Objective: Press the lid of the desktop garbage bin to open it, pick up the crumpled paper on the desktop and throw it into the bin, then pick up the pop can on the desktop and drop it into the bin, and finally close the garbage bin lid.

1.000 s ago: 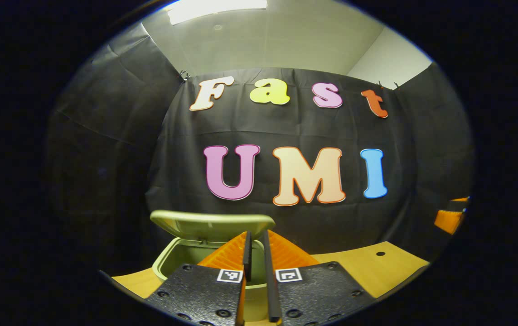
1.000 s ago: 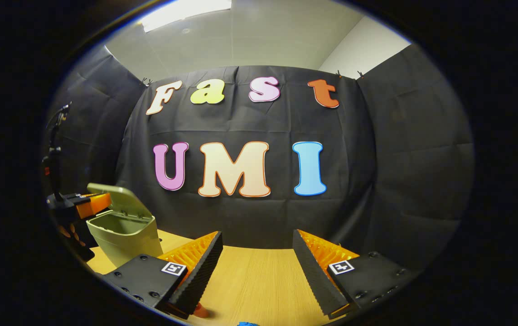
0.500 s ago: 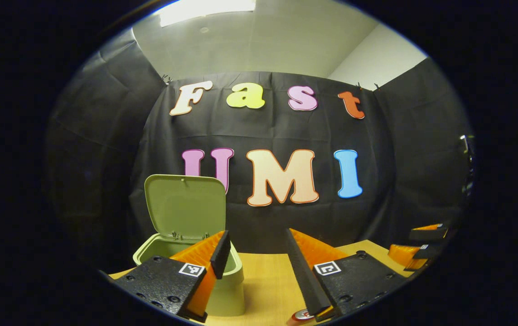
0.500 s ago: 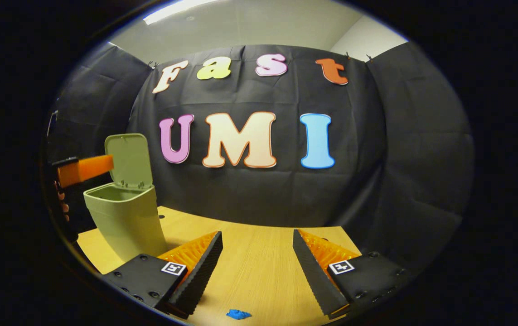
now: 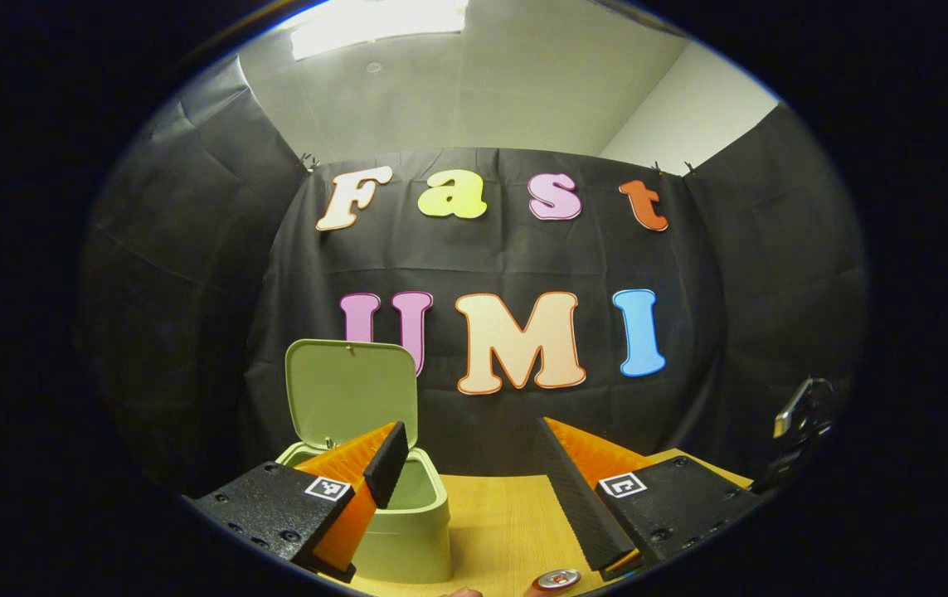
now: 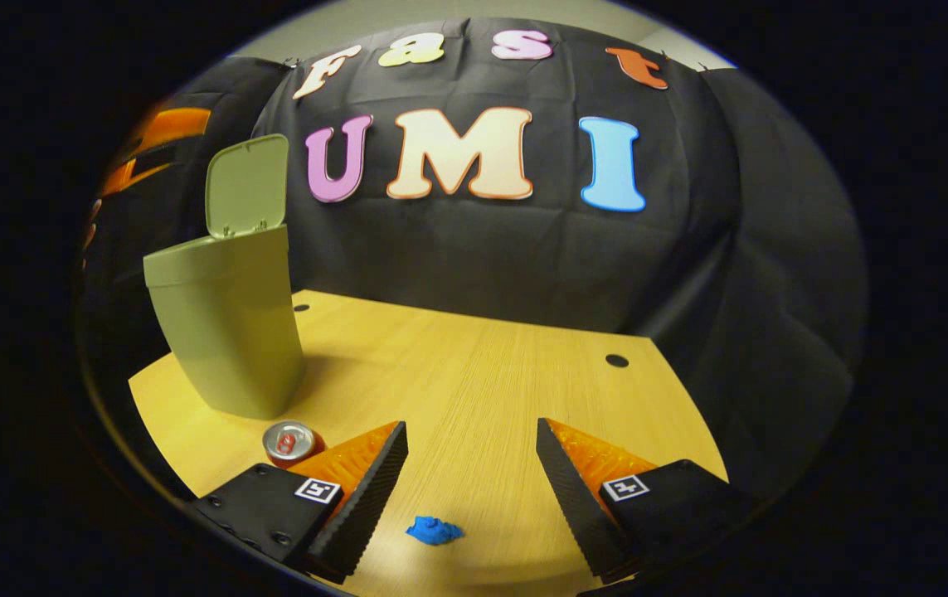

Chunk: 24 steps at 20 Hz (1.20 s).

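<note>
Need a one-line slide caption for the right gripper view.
Open right gripper above the blue crumpled paper; green bin with lid up, pop can beside it.

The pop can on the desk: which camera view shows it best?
The right gripper view. There the pop can stands whole on the desk, its top with the tab visible, in front of the open bin. In the left gripper view only its top shows, at the bottom edge.

left tongs (image 5: pixel 474 464): black screwed plates | square markers | right tongs (image 6: pixel 472 464): same
</note>
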{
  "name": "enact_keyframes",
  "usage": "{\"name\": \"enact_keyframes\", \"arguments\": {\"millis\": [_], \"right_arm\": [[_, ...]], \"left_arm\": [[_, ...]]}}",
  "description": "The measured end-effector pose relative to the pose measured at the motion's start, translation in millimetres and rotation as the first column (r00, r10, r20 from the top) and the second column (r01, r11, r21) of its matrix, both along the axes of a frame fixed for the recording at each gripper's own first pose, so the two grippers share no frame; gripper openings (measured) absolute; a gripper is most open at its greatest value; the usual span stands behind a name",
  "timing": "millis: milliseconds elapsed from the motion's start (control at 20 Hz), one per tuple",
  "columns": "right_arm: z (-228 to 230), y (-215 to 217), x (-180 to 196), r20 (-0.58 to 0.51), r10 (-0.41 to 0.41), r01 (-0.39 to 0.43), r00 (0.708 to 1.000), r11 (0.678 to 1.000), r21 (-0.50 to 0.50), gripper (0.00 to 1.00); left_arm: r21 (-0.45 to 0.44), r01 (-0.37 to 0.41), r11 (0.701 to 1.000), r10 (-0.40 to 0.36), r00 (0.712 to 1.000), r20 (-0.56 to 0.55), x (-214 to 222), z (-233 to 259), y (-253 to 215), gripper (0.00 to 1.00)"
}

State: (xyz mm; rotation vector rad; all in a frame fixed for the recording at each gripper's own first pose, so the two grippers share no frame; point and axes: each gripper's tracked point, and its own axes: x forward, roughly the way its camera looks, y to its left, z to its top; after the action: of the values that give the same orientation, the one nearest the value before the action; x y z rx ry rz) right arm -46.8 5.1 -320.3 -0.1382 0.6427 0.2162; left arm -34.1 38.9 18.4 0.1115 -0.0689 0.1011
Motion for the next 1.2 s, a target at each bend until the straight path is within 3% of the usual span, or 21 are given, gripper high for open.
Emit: {"name": "enact_keyframes", "arguments": {"millis": [300,750,800,950,1050,1200], "right_arm": [[-65,-2,-32,-0.157,0.029,-0.035,0.987,0.999,-0.040,0.99],[-131,-1,-78,-0.369,0.048,-0.063,0.928,0.998,-0.030,0.98],[-134,-1,-81,-0.381,0.050,-0.066,0.923,0.997,-0.028,0.93],[-135,0,-83,-0.391,0.049,-0.058,0.919,0.998,-0.012,0.48],[-133,2,-86,-0.404,0.054,-0.056,0.913,0.998,0.008,0.31],[-121,1,-77,-0.368,0.045,-0.042,0.929,0.999,0.015,0.31]], "left_arm": [[0.013,-0.022,1.000,0.022,1.000,0.006,-4,6,10,0.93],[0.039,-0.057,0.998,0.058,0.998,-0.021,-11,1,25,0.93],[0.041,-0.060,0.997,0.061,0.998,-0.020,-12,0,26,0.93],[0.039,-0.063,0.997,0.064,0.998,-0.017,-11,2,26,0.93],[0.040,-0.063,0.997,0.064,0.998,-0.017,-11,2,26,0.93],[0.043,-0.064,0.997,0.064,0.998,-0.014,-12,3,28,0.93]]}}
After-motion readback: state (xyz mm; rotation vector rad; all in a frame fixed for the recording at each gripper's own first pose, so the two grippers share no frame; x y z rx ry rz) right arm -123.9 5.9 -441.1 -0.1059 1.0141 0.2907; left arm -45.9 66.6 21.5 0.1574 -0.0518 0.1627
